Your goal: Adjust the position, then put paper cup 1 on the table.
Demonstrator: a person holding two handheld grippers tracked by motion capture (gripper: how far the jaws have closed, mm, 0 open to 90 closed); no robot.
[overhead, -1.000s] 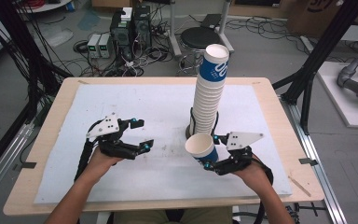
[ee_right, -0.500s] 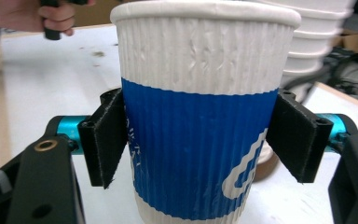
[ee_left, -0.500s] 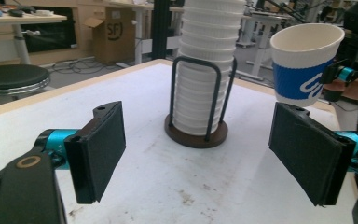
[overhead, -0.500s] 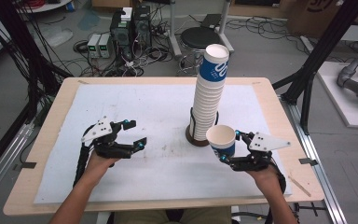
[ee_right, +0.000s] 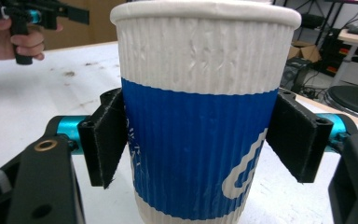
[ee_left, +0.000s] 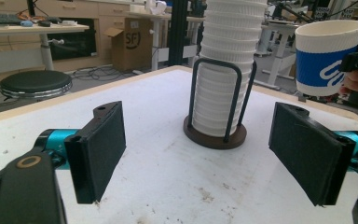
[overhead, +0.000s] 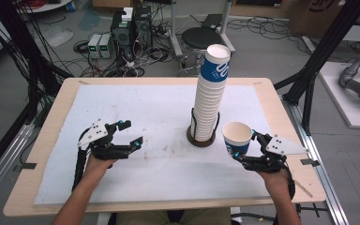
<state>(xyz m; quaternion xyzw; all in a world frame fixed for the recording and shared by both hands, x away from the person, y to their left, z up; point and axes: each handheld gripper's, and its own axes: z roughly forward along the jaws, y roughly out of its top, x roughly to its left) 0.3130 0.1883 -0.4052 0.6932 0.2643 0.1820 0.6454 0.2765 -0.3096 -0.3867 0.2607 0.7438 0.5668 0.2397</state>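
Big white table (overhead: 159,117), flat and bare in the middle. Tall stack of cups (overhead: 211,93) standing upright in a dark round holder (overhead: 201,137), near the right side. One paper cup (overhead: 237,137), white and blue, upright, off the table, just right of the holder, pinched on both sides by the right gripper (overhead: 242,149). Left gripper (overhead: 130,133) far to the left, jaws spread wide, holding nothing.
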